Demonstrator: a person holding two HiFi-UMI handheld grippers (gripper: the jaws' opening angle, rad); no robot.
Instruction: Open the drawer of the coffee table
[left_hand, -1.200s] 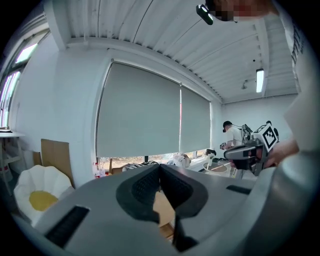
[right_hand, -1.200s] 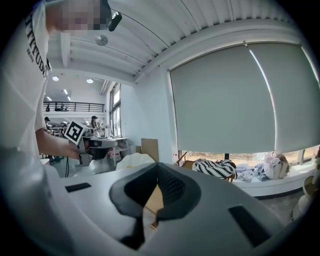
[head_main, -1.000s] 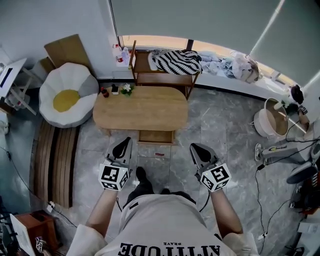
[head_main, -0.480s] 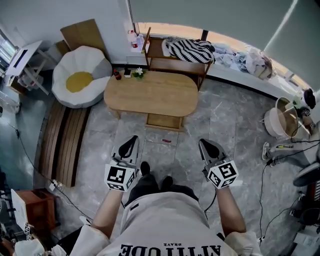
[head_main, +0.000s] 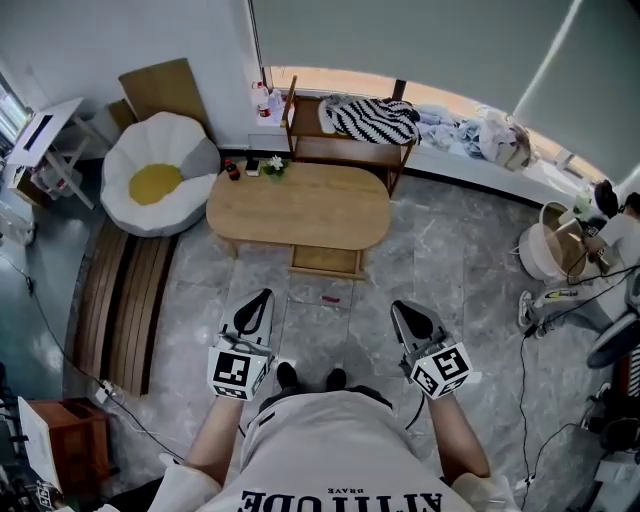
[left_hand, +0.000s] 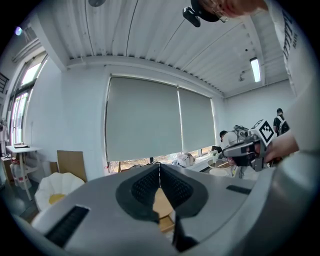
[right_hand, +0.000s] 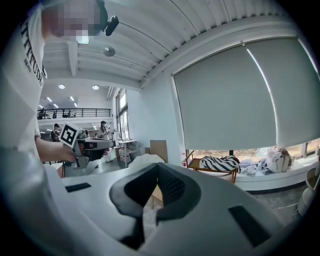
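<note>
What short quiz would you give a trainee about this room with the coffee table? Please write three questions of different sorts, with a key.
1. Fill in: the jaws of the left gripper and of the right gripper are both ___, with nothing between them.
2. Choose one: what lies on the wooden rack behind the coffee table?
A. a black and white striped cloth
B. a laptop
C. a football
3. True or false: the left gripper touches the coffee table.

Key: 1 shut; 2 A; 3 false, since both grippers are held over the floor, well short of the table.
</note>
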